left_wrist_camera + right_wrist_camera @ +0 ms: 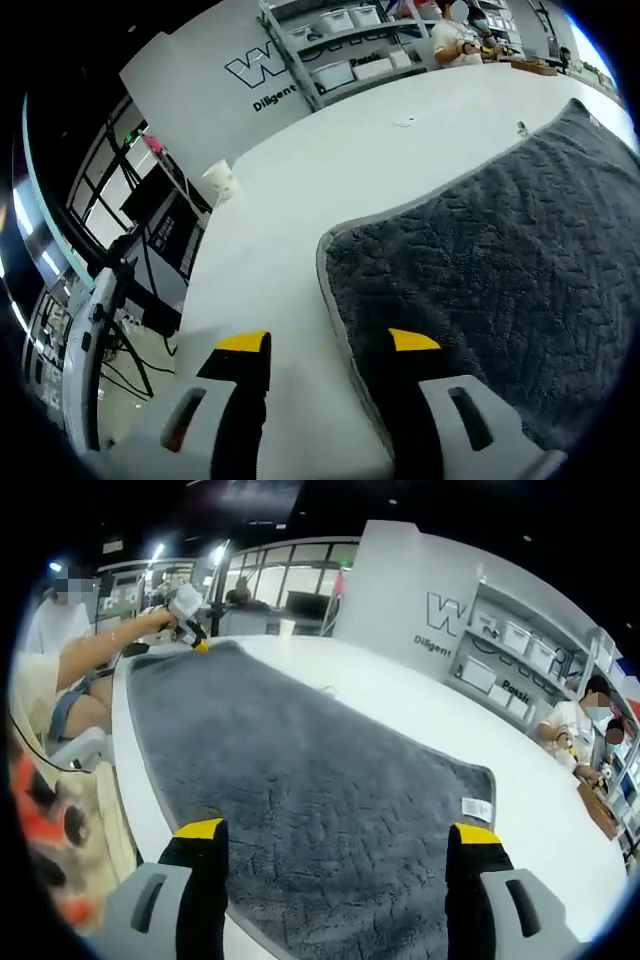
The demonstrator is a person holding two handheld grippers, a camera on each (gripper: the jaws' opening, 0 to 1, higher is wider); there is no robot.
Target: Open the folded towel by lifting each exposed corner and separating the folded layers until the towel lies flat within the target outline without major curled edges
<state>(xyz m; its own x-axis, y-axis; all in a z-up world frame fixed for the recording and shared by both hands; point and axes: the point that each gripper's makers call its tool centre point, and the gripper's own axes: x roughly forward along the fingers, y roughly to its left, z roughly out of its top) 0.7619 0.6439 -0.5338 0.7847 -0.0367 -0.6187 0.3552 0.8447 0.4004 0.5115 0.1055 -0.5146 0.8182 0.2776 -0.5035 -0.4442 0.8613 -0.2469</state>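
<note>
Right gripper view, grey towel (pixel 300 780) spread flat on white table (pixel 400 700), right tool (pixel 337 832) spread wide above it, holding nothing, left tool (pixel 190 615) at far corner, left gripper view, left tool (pixel 328 342) wide astride towel (pixel 490 280) edge.

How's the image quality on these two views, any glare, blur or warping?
Left gripper view: the white table is bright and nearly washed out, its far edge bowed by the fisheye; the grey towel shows sharp texture. Right gripper view: the towel is evenly lit, while the left foreground is blurred.
</note>
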